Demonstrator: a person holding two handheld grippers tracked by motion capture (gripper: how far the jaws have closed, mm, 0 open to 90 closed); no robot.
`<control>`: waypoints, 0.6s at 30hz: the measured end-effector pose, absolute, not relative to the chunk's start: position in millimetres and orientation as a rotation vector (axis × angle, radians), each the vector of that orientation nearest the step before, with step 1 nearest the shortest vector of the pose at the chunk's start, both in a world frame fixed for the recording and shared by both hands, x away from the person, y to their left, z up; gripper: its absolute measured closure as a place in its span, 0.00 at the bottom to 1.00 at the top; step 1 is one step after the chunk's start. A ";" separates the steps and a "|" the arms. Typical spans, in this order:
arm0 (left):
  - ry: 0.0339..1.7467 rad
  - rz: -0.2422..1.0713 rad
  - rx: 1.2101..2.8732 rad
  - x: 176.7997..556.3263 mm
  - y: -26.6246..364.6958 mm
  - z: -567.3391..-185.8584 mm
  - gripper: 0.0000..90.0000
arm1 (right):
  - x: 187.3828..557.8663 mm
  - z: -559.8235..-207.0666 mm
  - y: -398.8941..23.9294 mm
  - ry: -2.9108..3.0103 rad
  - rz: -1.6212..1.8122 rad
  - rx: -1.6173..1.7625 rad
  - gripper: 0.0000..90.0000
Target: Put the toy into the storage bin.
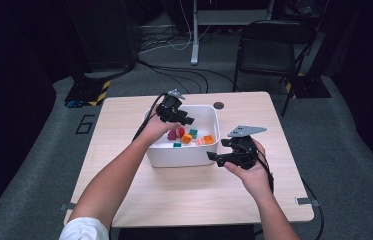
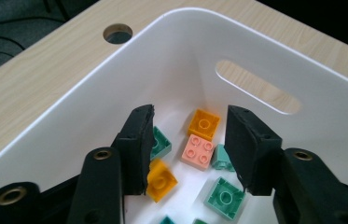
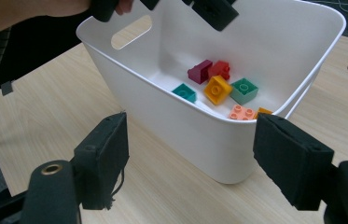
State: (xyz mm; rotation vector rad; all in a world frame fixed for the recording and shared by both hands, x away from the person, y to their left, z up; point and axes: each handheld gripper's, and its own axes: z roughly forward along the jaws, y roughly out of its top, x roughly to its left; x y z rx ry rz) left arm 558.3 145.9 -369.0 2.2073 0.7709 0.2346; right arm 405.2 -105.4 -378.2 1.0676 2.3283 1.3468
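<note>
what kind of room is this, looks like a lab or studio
Probably a lab or recording studio: dark curtains ring the space, cables trail over grey carpet, and a lone wooden table holds a white bin of toy bricks.

Light wooden table with a round hole, white plastic bin standing mid-table

bin: sat mid-table, slightly toward far edge
bricks: lay loose inside bin, on its floor
left gripper: hung over bin's left-rear part, above bricks
right gripper: just off bin's right-front corner, outside it
table hole: behind bin, right of its centre
chair: on floor beyond table's far right corner
</note>
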 end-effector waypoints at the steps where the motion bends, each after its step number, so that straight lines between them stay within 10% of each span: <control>1: 0.768 0.241 2.197 555.5 148.9 -365.4 0.56 | 405.2 -378.2 -105.4 2.328 1.346 1.069 0.29; 18: 0.699 0.259 2.099 501.9 198.1 -333.2 0.47 | 405.4 -378.9 -103.9 2.329 1.338 1.069 0.29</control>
